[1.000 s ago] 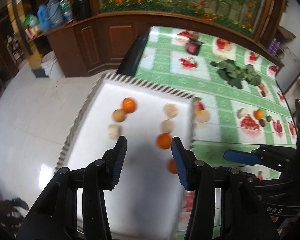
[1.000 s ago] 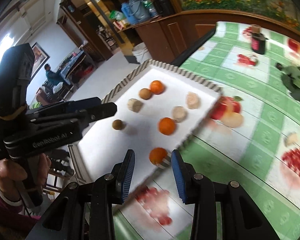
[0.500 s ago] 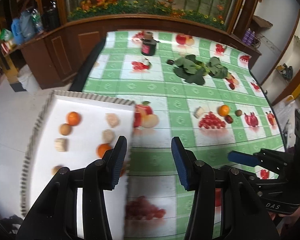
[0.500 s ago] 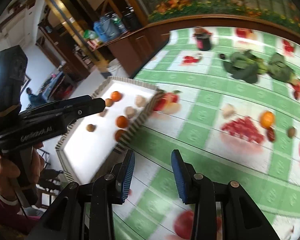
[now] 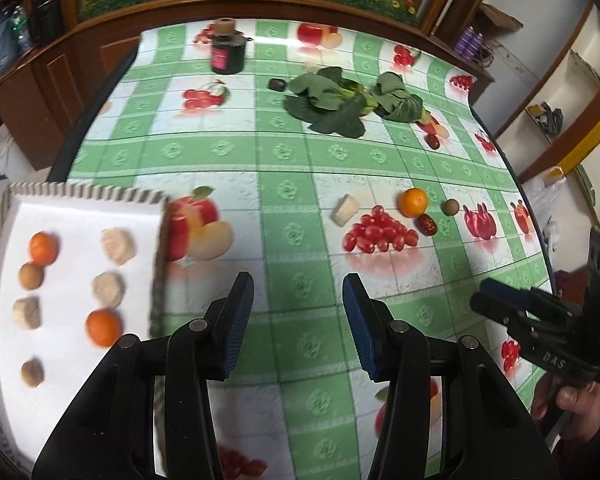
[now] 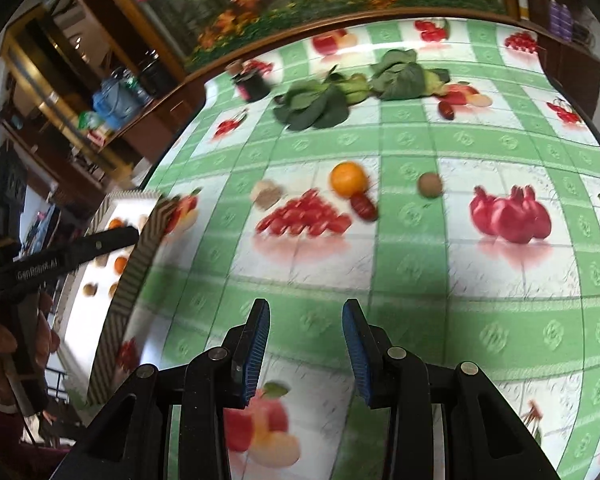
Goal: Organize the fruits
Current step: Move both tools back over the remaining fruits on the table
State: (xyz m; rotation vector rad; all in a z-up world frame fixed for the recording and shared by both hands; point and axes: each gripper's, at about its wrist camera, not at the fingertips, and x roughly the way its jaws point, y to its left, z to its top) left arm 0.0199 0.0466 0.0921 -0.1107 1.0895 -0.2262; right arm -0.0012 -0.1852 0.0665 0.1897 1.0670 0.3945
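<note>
**Transit toward loose fruit, both grippers empty**

Tablecloth (image 5: 228,148), green-checked with printed fruit, is seen filling the centre of both views. White tray (image 5: 72,216) with a striped rim is placed at the lower left of the left wrist view; sorted pieces are held in it, among them an orange (image 5: 103,327) and pale chunks. Leafy greens (image 5: 340,100) and a dark jar (image 5: 228,53) are found at the upper centre.

Loose fruit is grouped right of centre: an orange (image 5: 412,201), touching or just beside a red date (image 5: 427,224), a brown round fruit (image 5: 450,207) near them, and a pale chunk (image 5: 345,210) to the left. Printed cherries must not be mistaken for targets.

Left gripper (image 5: 298,322) is parted, nothing between the pads. Right gripper (image 6: 305,354) is likewise released and empty.

Judgement: reach phase. One piece should be approached at a time, jaws straddling it squarely; the orange is best taken from the side away from the date, so the date is not nudged.

Writing read: "GenRobot.AI" on the left gripper body (right wrist view, left edge); "DAS" on the right gripper (left wrist view, lower right).
</note>
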